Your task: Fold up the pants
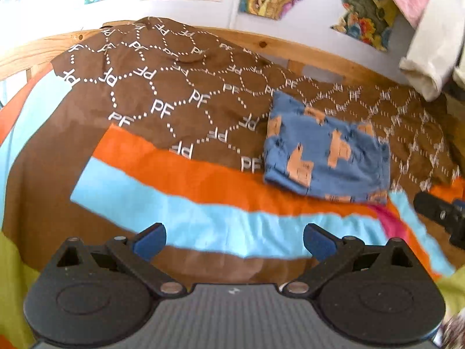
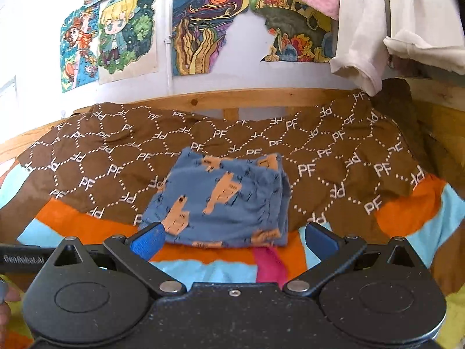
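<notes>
Nearest us, our left gripper point(image 1: 234, 240) stands wide open with nothing between its blue pads, and our right gripper point(image 2: 232, 240) is spread just as wide and equally empty. Under both lies a soft bedspread point(image 2: 209, 270) in orange and pale blue bands. Just beyond the right gripper, the pants point(image 2: 223, 200) rest as a compact, roughly square bundle of blue knit printed with tan animals, layers stacked at the right edge. We judge the folding essentially done, with at most some tidying left. Farther off are a wrinkled brown cloth point(image 2: 319, 157), a pine rail point(image 2: 261, 97) and wall drawings point(image 2: 200, 26).
</notes>
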### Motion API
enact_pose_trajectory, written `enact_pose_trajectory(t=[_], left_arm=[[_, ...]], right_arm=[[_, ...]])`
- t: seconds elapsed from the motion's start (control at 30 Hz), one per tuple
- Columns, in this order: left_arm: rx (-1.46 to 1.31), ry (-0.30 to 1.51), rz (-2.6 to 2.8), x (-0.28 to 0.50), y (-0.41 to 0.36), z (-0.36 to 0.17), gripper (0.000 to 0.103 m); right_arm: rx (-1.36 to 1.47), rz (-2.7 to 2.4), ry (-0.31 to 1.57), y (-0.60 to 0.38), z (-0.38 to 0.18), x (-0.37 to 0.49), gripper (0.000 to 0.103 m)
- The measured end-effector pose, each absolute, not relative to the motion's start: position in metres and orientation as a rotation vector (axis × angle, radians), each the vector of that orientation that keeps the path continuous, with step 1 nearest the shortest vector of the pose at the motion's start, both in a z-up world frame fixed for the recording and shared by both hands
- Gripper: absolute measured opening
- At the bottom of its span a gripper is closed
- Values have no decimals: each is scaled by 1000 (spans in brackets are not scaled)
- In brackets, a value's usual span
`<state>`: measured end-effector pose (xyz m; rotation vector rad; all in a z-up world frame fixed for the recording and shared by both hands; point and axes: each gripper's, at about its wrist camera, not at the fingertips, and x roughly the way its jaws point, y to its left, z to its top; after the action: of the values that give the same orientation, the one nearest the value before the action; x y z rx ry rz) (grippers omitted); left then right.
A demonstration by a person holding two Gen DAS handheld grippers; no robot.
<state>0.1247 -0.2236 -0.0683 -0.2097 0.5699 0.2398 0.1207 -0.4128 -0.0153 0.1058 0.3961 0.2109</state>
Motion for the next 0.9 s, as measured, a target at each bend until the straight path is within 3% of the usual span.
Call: enact_pose_trajectory(t=[0.9], left_arm=[[-135,522,302,129,-225,-73,103]], right_arm=[[105,189,455,-408,-38,125,102]])
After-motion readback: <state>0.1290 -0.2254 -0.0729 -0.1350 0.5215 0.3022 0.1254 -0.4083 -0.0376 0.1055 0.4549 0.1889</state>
